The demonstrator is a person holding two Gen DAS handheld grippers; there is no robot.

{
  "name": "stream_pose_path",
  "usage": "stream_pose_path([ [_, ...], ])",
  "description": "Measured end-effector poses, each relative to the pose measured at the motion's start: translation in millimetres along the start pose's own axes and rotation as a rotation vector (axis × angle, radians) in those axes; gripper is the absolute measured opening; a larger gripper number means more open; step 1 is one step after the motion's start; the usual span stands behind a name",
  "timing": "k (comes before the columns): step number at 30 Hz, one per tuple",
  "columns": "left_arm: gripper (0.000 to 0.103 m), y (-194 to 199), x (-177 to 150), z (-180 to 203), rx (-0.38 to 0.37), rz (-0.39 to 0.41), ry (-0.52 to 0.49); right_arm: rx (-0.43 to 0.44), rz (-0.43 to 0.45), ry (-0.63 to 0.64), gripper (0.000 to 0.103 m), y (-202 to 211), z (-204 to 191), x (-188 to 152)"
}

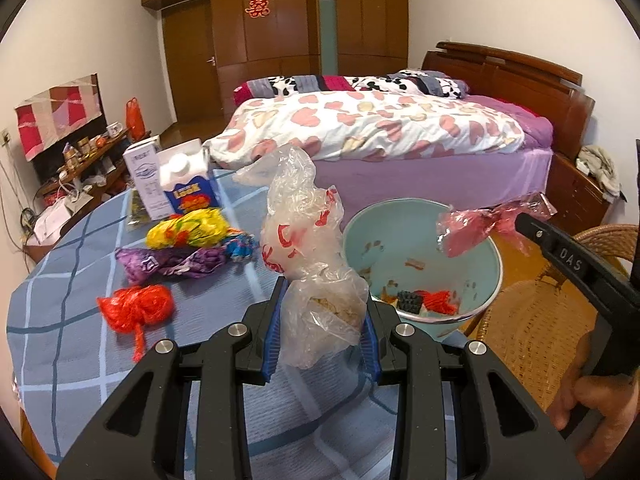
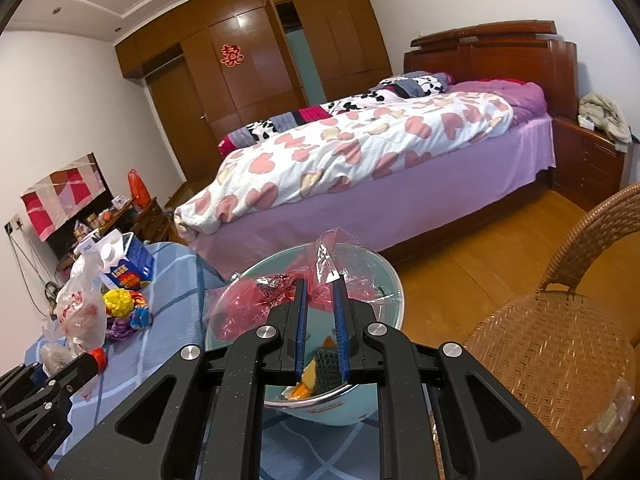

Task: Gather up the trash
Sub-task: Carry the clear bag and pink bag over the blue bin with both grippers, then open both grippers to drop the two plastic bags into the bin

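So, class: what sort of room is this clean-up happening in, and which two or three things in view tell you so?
Most likely a home bedroom: a made bed with a heart-print duvet, a wooden headboard, and a built-in wooden wardrobe along the far wall.

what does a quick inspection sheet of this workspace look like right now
surface: table under blue checked cloth
job's things: teal basin with scraps at table edge; red net bag, purple wrapper, yellow wrapper loose
clutter: milk carton, white box
grippers: left gripper shut on clear plastic bag; right gripper shut on pink wrapper over basin
cables: wires by far wall
surroundings: bed, wicker chair, wardrobe
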State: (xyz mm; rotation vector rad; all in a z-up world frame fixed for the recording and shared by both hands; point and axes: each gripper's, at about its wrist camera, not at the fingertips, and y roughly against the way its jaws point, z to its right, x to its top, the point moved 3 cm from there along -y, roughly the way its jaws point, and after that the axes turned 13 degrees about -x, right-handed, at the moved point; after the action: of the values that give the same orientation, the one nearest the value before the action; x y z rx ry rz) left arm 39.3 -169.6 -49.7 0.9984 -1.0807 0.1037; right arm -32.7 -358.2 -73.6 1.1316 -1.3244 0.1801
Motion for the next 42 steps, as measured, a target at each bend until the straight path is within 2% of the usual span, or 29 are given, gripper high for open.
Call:
stream_pose_path([
  [6,0.033,-17.1,5.2,13.4,-0.045,-0.024,-0.009,-0.034,0.001,-0.006,0.014,-9.8,6.0,2.2],
  [22,0.033,-66.9,8.7,34.1,-0.095,-0.093,-0.045,-0.13,-0.026,-0.018,0.014,-41.9,19.2,-0.9],
  [31,0.033,-92.4,8.8,42.8,-0.144,-0.137,-0.034,-0.114,-0.072,0.013,0.014,-60.5,10.3,-4.0],
  [34,0.033,-98.5,7.7,43.0,-0.148,-0.15,-0.026,-0.099,-0.088,0.029,0.019,-65.8,6.4,-4.8],
  [38,0.033,-103.1,5.9,43.2,-0.143,-0.162,-0.02,-0.045,-0.138,0.024,0.035,-75.9,3.5,-8.3],
  [42,0.035,-105.3,6.2,42.4,-0.138,-0.167,-0.02,-0.041,-0.137,0.006,0.037,-74.4,6.0,-8.5],
])
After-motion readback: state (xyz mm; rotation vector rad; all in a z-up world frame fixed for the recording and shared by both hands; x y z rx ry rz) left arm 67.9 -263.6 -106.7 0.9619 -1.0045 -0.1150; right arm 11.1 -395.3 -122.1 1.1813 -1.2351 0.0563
